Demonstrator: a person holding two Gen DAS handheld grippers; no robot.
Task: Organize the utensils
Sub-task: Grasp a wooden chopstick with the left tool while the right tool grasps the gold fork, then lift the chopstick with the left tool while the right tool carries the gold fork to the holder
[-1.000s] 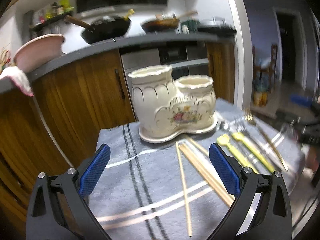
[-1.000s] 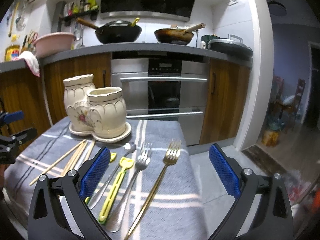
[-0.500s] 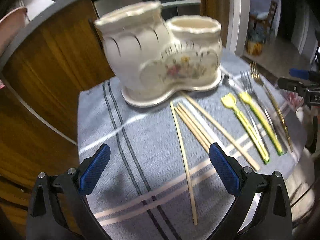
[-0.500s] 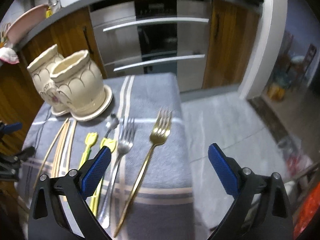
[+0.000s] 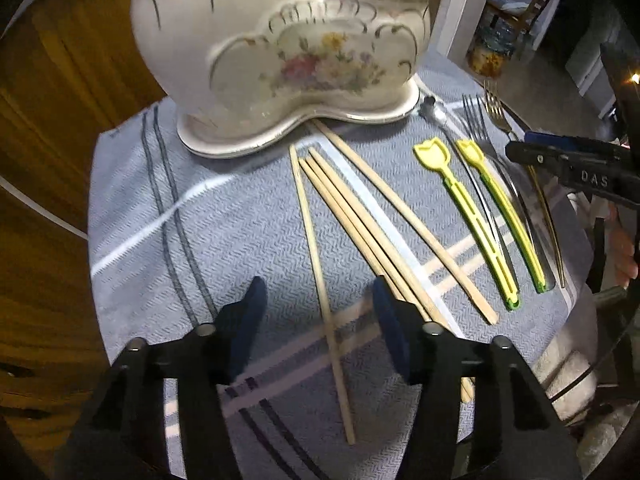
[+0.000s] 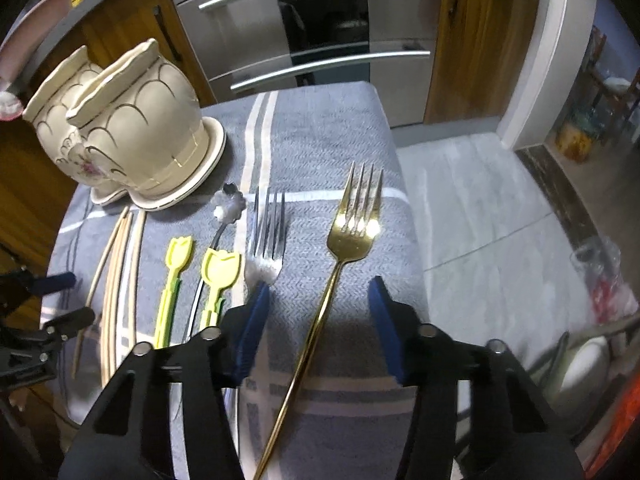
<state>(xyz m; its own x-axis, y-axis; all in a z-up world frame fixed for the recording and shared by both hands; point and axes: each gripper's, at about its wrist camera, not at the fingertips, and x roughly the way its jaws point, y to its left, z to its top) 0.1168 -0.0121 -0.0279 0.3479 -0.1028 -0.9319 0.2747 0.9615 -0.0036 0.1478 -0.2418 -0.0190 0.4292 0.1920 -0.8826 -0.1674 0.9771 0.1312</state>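
A cream two-pot ceramic holder [image 5: 280,56] [image 6: 132,136] stands at the back of a grey striped cloth [image 5: 240,216]. Several wooden chopsticks [image 5: 360,224] [image 6: 116,280], two yellow tulip-handled utensils [image 5: 464,208] [image 6: 216,276], a silver fork [image 6: 268,236], a small flower-ended spoon [image 6: 228,208] and a gold fork [image 6: 344,240] lie in front of it. My left gripper [image 5: 320,312] is open, low over the cloth, straddling one lone chopstick [image 5: 320,256]. My right gripper [image 6: 316,312] is open, straddling the gold fork's handle.
The small table's edge drops off on the right to a grey floor [image 6: 480,208]. Wooden cabinets [image 5: 48,120] and an oven [image 6: 320,32] stand behind the table. The right gripper shows at the right edge of the left wrist view [image 5: 568,164].
Both grippers have moved forward and tilted down toward the table. The left one now frames a chopstick, the right one the gold fork. Both jaw gaps have narrowed but stay open.
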